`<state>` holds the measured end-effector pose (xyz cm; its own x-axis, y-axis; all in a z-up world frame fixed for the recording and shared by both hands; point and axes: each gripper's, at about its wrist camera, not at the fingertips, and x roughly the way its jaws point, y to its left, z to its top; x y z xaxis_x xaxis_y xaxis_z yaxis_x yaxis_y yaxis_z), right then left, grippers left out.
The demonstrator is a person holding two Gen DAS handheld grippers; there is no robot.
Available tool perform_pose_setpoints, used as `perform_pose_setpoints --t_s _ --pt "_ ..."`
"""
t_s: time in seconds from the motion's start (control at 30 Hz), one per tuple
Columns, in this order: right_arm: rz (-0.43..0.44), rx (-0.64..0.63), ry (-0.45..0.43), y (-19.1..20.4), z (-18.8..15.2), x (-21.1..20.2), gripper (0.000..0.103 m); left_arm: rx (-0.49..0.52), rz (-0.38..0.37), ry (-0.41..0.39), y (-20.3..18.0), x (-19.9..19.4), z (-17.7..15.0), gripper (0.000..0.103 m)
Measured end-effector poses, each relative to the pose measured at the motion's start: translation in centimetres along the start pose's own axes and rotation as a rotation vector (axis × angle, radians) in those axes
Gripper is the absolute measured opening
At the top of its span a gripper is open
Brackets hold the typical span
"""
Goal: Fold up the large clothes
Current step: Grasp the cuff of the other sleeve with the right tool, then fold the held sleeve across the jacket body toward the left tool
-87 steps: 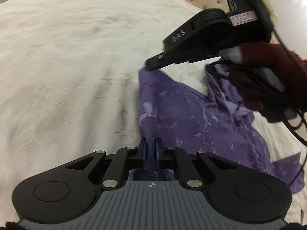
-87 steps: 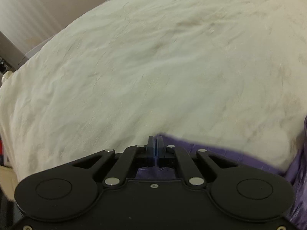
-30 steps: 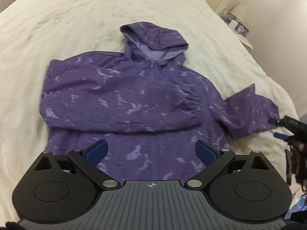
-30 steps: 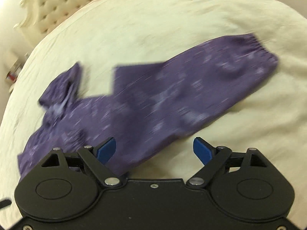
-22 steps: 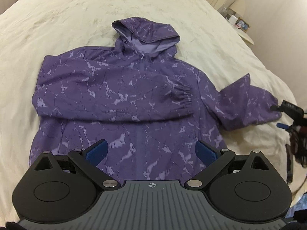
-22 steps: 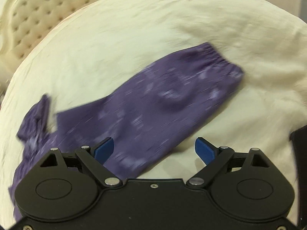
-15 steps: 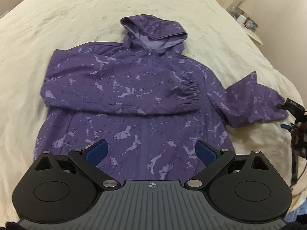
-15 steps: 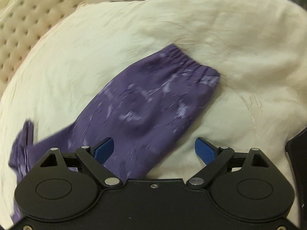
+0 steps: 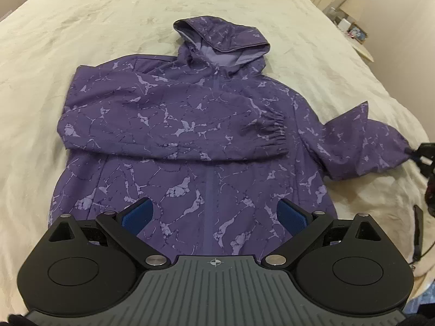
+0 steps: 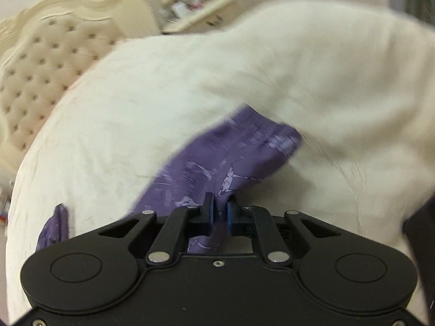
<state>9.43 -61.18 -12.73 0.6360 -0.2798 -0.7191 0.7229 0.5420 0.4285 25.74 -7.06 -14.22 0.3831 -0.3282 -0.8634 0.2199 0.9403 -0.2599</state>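
Observation:
A purple hooded jacket (image 9: 190, 135) with a pale marbled print lies front up on the cream bed cover (image 9: 81, 27), hood at the far end. One sleeve is folded across the chest, its cuff (image 9: 274, 133) right of the zip. The other sleeve (image 9: 361, 146) sticks out to the right. My left gripper (image 9: 214, 214) is open and empty above the jacket's hem. My right gripper (image 10: 219, 210) is shut on that right sleeve (image 10: 217, 163) near its cuff; it shows at the right edge of the left wrist view (image 9: 424, 152).
A tufted cream headboard (image 10: 40, 62) stands at the far end of the bed. A bedside shelf with small items (image 10: 195, 5) is beside it. The bed's right edge (image 9: 402, 125) drops off near the held sleeve.
My right gripper has closed on the right sleeve near its cuff; it was open just before. My left gripper has stayed open and drifted slightly over the hem.

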Motion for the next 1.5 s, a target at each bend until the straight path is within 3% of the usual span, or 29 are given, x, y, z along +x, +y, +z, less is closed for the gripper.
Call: perform_pose_setpoints --t_s 0.27,0.5,0.73,0.87,1.13,1.27,1.33,1.37,1.4,1.5 --pt "0.139 -0.213 -0.108 8.9 -0.3 -6.9 0.016 -0.006 -0.063 -0.003 1.9 0.4 0.4 0.099" --pt "0.286 -0.4 -0.131 19.0 -4.2 -10.6 0.016 -0.036 -0.091 -0.013 5.2 -0.1 0.6 0.099" --pt "0.448 -0.542 -0.065 27.8 -10.9 -10.8 0.016 -0.059 -0.073 -0.024 9.5 -0.8 1.1 0.099" --pt "0.507 -0.614 0.004 31.2 -14.8 -8.6 0.015 -0.079 -0.058 -0.024 11.9 -1.0 1.2 0.099" --pt "0.538 -0.749 0.164 35.4 -23.4 -5.2 0.015 -0.125 -0.028 -0.017 16.0 -1.4 1.2 0.099" --pt "0.517 -0.784 0.25 35.8 -27.1 -4.5 0.021 -0.141 -0.033 -0.012 17.3 -1.2 1.7 0.099" --pt "0.486 -0.792 0.285 35.1 -27.9 -4.2 0.035 -0.138 -0.039 -0.008 17.5 -0.8 2.4 0.099" --pt "0.469 -0.792 0.301 34.7 -28.5 -3.9 0.053 -0.133 -0.042 -0.007 17.5 -0.5 2.9 0.099" --pt "0.456 -0.79 0.313 34.0 -28.7 -3.7 0.062 -0.126 -0.048 -0.007 17.4 -0.2 3.6 0.099" --pt "0.401 -0.779 0.338 31.8 -29.0 -3.1 0.061 -0.098 -0.078 -0.001 16.8 1.2 5.6 0.099"
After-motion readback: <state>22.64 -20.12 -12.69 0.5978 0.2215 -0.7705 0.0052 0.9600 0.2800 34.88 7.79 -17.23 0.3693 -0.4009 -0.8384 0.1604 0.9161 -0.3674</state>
